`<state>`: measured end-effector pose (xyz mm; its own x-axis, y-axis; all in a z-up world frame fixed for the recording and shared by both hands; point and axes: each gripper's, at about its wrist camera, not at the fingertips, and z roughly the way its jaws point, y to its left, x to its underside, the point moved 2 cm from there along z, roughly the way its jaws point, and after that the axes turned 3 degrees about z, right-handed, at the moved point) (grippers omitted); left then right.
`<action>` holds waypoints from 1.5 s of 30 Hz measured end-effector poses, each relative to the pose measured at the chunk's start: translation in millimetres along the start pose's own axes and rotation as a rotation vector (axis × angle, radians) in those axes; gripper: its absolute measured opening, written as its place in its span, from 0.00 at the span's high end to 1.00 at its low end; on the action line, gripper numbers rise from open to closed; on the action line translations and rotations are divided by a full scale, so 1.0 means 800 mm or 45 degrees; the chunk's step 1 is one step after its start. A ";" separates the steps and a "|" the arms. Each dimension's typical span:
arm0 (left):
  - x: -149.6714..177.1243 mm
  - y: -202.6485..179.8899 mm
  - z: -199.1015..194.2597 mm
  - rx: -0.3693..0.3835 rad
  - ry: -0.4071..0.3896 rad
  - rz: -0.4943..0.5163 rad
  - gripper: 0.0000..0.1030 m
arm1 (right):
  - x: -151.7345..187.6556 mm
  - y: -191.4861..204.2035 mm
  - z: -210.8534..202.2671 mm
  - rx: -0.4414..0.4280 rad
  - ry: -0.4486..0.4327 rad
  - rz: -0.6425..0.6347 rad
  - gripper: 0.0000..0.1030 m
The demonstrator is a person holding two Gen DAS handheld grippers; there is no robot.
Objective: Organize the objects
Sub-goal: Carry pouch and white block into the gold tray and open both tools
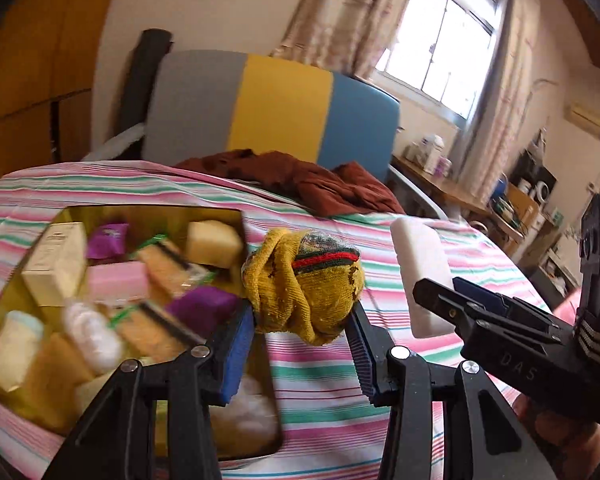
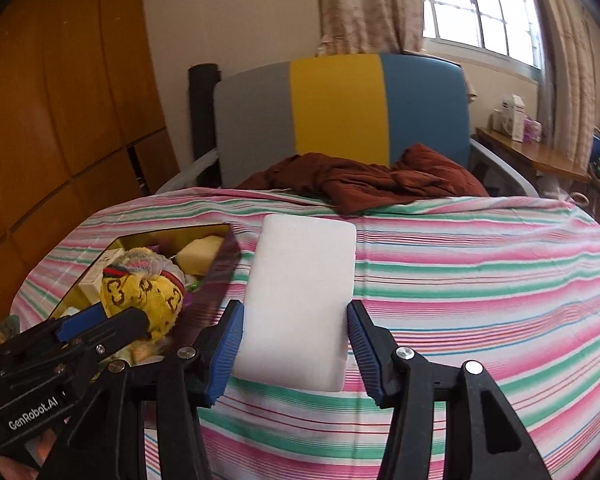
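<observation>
While gripped, sock ball (image 1: 304, 286) beside crowded tin (image 1: 236, 216), maroon cloth (image 1: 300, 180) beyond.

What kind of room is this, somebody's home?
Most likely a bedroom in a home. A bed with a striped sheet and a padded headboard fills the view, with a curtained window and wooden wardrobe doors around it.

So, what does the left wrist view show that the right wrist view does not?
Only the left wrist view shows the gold tin's contents clearly: sponges, a purple packet and a cream box. Only the right wrist view shows the white block's broad face between the right gripper's fingers. Both show the yellow sock ball held in the left gripper, the striped sheet and the brown cloth.
</observation>
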<state>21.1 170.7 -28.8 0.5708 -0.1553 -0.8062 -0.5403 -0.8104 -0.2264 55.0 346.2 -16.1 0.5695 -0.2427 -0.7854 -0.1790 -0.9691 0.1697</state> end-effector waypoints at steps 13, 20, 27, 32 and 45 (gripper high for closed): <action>0.010 0.110 -0.045 -0.136 -0.021 -0.110 0.55 | 0.001 0.107 0.025 -0.190 0.090 -0.134 0.49; 0.015 0.150 -0.047 -0.182 -0.005 -0.176 0.55 | 0.000 0.139 0.049 -0.232 0.140 -0.169 0.49; 0.002 0.178 -0.039 -0.201 0.010 -0.192 0.55 | -0.006 0.163 0.079 -0.251 0.202 -0.222 0.48; -0.022 0.198 -0.014 -0.195 0.071 -0.187 0.55 | -0.018 0.182 0.113 -0.266 0.241 -0.316 0.48; -0.047 0.228 0.040 -0.239 0.240 -0.135 0.54 | -0.044 0.198 0.192 -0.274 0.341 -0.333 0.44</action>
<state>-119.0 47.0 -57.4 0.7324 -0.1523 -0.6636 -0.3576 -0.9155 -0.1845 -116.8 208.2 -53.3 0.7668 0.0373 -0.6407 0.1543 -0.9798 0.1275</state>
